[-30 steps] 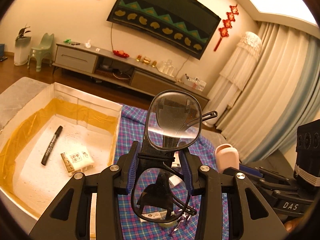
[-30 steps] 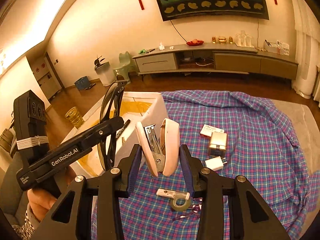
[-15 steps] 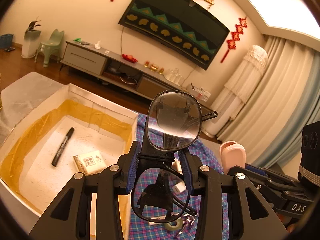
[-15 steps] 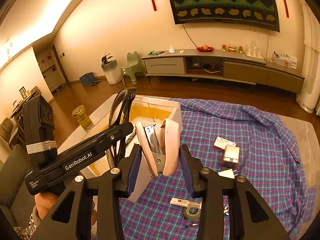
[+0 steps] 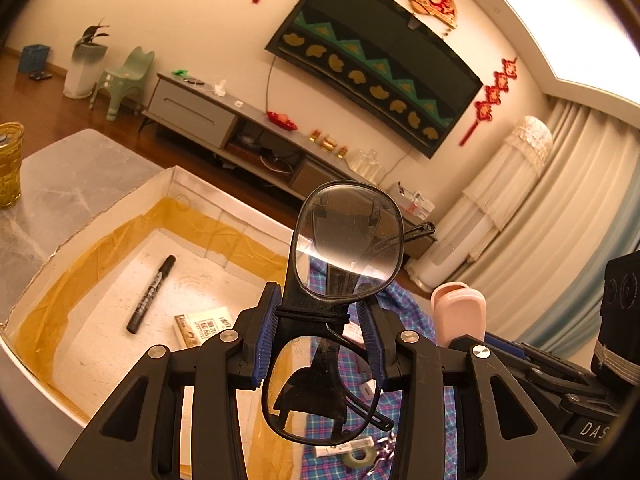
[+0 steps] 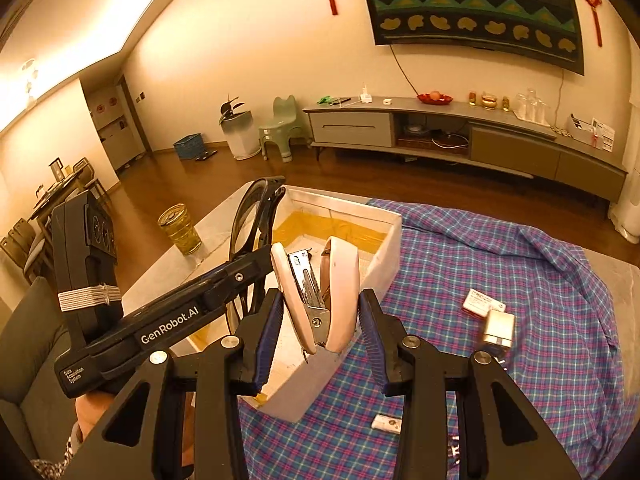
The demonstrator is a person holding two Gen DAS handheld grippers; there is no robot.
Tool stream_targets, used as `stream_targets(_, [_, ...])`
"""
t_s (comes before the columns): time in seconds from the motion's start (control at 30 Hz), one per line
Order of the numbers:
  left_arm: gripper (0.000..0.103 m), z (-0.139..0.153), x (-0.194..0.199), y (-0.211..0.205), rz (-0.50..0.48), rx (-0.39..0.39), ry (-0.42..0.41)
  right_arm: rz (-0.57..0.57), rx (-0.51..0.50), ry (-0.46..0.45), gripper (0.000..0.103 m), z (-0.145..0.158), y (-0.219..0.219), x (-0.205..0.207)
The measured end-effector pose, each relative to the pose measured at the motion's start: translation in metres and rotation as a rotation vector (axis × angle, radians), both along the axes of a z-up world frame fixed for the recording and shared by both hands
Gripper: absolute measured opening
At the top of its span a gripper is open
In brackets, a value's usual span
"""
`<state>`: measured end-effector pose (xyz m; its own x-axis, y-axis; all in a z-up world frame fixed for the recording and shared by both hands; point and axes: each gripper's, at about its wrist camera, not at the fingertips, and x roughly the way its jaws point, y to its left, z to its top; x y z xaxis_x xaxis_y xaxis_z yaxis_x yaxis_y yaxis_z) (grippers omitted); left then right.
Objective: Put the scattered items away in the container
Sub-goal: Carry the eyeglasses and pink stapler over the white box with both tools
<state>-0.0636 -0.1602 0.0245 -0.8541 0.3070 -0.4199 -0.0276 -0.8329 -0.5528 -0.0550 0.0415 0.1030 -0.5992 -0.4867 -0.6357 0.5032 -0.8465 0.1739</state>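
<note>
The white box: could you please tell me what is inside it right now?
Inside the white box lie a black marker and a small printed packet. The left gripper and its glasses hide the near right corner.

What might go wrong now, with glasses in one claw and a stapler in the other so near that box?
1. The glasses are pinched only at the bridge by the left gripper; they could twist, or drop lens-first onto the marker in the box.
2. The stapler gapes open in the right gripper and might slip.
3. The grippers are close together and could bump.
</note>
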Motion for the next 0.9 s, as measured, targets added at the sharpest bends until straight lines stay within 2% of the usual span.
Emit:
stream_targets(0.3, [0.041,-0.009,-0.005,-0.012,0.036,0.012,-0.040,0.028,0.015,-0.004,0.041,0.000,-0.021,-0.011])
stream_targets(0.9, [0.041,-0.034,-0.012,-0.031,0.133,0.023,-0.170,0.053,0.033,-0.063,0.041,-0.014,-0.047,-0.048])
